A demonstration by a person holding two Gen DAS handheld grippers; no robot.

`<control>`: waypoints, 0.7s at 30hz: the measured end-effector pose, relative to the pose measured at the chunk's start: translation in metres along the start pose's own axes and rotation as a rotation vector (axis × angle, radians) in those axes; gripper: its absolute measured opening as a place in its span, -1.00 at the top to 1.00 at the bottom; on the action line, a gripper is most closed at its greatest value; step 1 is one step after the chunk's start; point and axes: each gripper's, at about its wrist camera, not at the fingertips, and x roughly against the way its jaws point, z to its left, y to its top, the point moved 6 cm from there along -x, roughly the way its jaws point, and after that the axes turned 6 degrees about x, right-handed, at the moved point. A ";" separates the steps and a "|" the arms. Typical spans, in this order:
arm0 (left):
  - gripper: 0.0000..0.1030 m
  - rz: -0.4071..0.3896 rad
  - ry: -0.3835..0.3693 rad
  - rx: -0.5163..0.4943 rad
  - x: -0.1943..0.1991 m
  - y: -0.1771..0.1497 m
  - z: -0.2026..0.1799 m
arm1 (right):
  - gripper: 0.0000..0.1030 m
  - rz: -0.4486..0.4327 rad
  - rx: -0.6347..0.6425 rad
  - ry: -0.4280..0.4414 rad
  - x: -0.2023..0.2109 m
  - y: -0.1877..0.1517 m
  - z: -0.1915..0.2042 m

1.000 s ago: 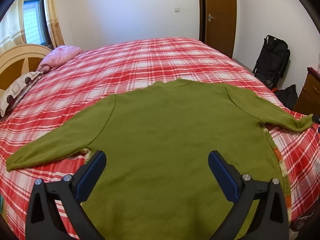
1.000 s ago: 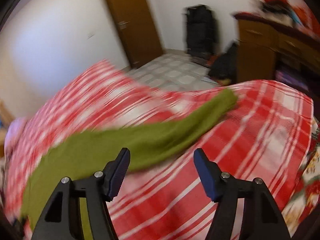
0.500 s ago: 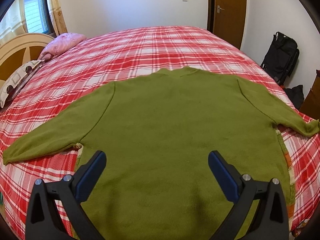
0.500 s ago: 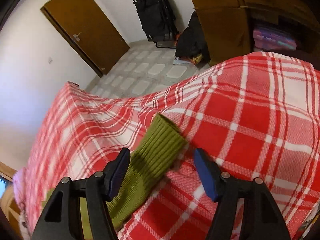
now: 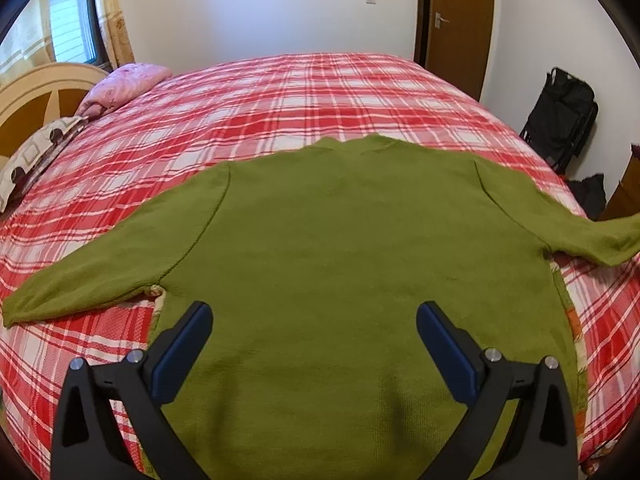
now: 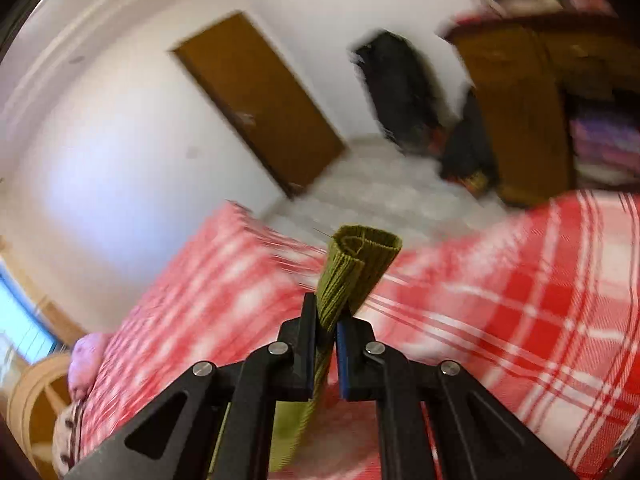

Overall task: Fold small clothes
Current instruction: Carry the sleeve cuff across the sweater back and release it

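Observation:
A green knitted sweater [image 5: 332,240] lies flat on the red plaid bed [image 5: 280,100], neck away from me, both sleeves spread out. My left gripper [image 5: 314,340] is open and empty, hovering over the sweater's lower body. My right gripper [image 6: 326,320] is shut on the ribbed cuff [image 6: 356,258] of the right sleeve and holds it lifted above the bed. In the left wrist view that sleeve end [image 5: 616,236] rises off the bed at the right edge.
A pink pillow [image 5: 124,88] and a patterned pillow [image 5: 36,152] lie by the headboard at the left. A brown door [image 5: 456,20], a black bag [image 5: 564,120] and a wooden dresser [image 6: 520,112] stand beyond the bed's right side.
My right gripper has closed on the right sleeve's cuff and lifted it off the bed. My left gripper has stayed open over the sweater, drifting slightly.

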 end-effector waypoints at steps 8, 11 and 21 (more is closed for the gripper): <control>-1.00 -0.026 -0.014 0.036 0.010 0.000 0.015 | 0.85 0.121 0.190 0.223 -0.010 -0.039 0.155; -1.00 -0.048 0.000 0.054 0.014 0.003 0.030 | 0.85 0.168 0.273 0.309 -0.013 -0.072 0.217; -1.00 -0.091 0.075 0.122 0.017 0.006 0.091 | 0.85 0.311 0.508 0.454 -0.057 -0.219 0.382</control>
